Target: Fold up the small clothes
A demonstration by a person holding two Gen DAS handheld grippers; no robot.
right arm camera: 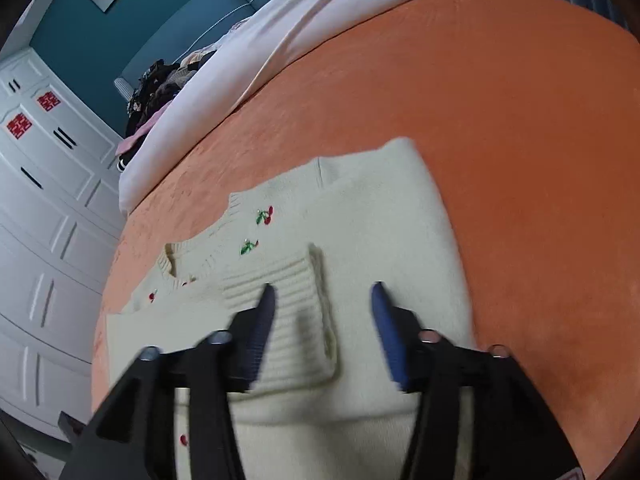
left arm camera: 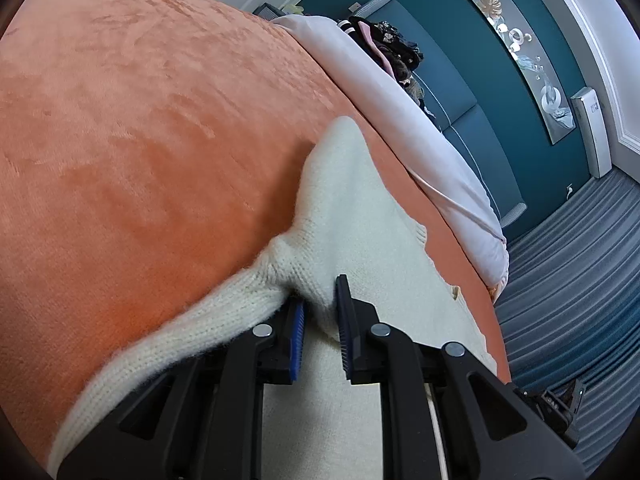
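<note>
A cream knit sweater (left arm camera: 352,200) lies on the orange blanket (left arm camera: 140,120). My left gripper (left arm camera: 320,296) is shut on a bunched fold at the sweater's edge, and the knit is pinched between its blue pads. In the right wrist view the sweater (right arm camera: 380,208) lies flat, with small cherry embroidery (right arm camera: 265,216) near the collar. A ribbed sleeve cuff (right arm camera: 296,300) is folded across the sweater's body. My right gripper (right arm camera: 324,288) hovers over that cuff with its jaws wide apart and grips nothing. The picture there is blurred.
A white duvet (left arm camera: 400,112) lies bunched along the far side of the bed, with a pile of dark clothes (right arm camera: 160,84) beyond it. Behind those are a teal headboard (left arm camera: 480,80) and white wardrobe doors (right arm camera: 48,200). Grey striped floor (left arm camera: 568,260) lies past the bed's edge.
</note>
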